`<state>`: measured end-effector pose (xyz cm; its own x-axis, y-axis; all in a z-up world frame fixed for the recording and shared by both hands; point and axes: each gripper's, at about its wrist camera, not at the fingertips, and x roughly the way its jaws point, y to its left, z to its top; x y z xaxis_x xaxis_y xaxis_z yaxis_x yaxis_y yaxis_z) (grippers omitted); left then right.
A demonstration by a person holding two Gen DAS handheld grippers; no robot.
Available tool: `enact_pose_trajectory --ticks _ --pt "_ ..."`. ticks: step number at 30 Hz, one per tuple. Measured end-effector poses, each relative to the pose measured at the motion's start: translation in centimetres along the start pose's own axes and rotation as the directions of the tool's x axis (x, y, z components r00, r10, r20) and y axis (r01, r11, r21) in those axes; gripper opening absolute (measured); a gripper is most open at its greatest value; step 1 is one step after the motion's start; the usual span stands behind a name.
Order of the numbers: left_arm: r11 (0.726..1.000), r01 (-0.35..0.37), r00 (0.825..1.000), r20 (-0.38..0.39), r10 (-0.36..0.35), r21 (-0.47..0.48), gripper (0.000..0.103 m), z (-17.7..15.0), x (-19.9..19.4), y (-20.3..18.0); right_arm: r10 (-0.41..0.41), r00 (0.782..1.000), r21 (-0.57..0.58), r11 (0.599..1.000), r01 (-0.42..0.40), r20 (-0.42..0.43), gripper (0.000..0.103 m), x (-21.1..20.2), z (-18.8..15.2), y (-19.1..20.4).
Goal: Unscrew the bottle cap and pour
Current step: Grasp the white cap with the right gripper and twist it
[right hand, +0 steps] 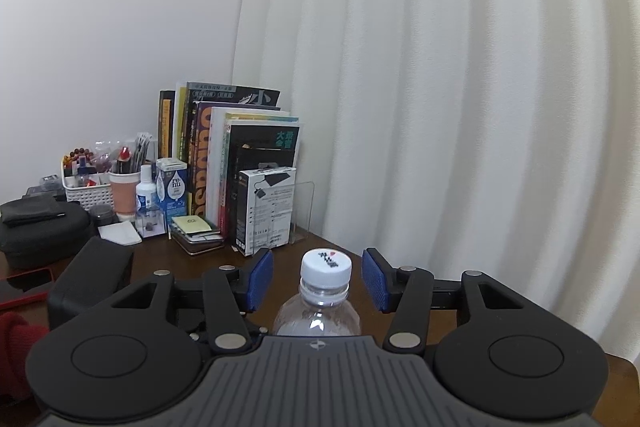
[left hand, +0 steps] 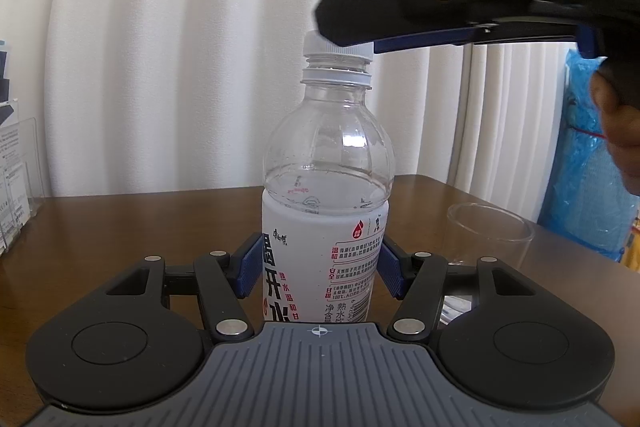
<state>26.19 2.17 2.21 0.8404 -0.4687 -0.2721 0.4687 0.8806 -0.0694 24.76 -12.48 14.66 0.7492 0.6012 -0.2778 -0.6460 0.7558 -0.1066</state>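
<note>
A clear plastic water bottle (left hand: 326, 195) with a white label stands upright on the brown table (left hand: 140, 227), partly filled. My left gripper (left hand: 320, 267) is shut on its body, blue pads pressed to both sides of the label. Its white cap (left hand: 338, 51) is on the neck. My right gripper (left hand: 348, 31) reaches in from the right at cap height. In the right wrist view the right gripper (right hand: 318, 277) is open, with the cap (right hand: 326, 267) between its blue pads and a gap on each side.
An empty clear glass (left hand: 490, 235) stands on the table right of the bottle. Books (right hand: 232, 163), a white box (right hand: 268, 207), a basket of small items (right hand: 86, 183) and a black case (right hand: 40, 231) crowd the table's left. White curtains hang behind.
</note>
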Motion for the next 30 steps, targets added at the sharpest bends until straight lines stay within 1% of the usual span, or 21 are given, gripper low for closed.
enact_pose_trajectory --ticks 5,10,25,30 --pt "1.0 0.001 1.0 0.0 -0.001 -0.001 0.06 0.0 0.0 0.1 0.0 1.0 0.035 0.999 -0.001 0.005 0.053 0.7 0.0 -0.3" --pt "1.0 0.002 1.0 0.0 -0.002 -0.002 0.06 0.2 0.0 0.1 0.009 1.0 0.074 0.997 -0.01 0.008 0.048 0.9 -0.1 -0.9" --pt "1.0 0.004 1.0 -0.003 -0.004 -0.001 0.059 0.2 0.5 0.5 0.015 1.0 0.05 0.999 -0.015 0.004 0.05 -0.6 -0.8 0.0" --pt "1.0 0.005 1.0 -0.002 -0.005 -0.002 0.059 0.2 0.6 0.5 0.034 0.999 0.033 0.999 -0.034 0.006 0.05 -1.5 -0.9 0.5"
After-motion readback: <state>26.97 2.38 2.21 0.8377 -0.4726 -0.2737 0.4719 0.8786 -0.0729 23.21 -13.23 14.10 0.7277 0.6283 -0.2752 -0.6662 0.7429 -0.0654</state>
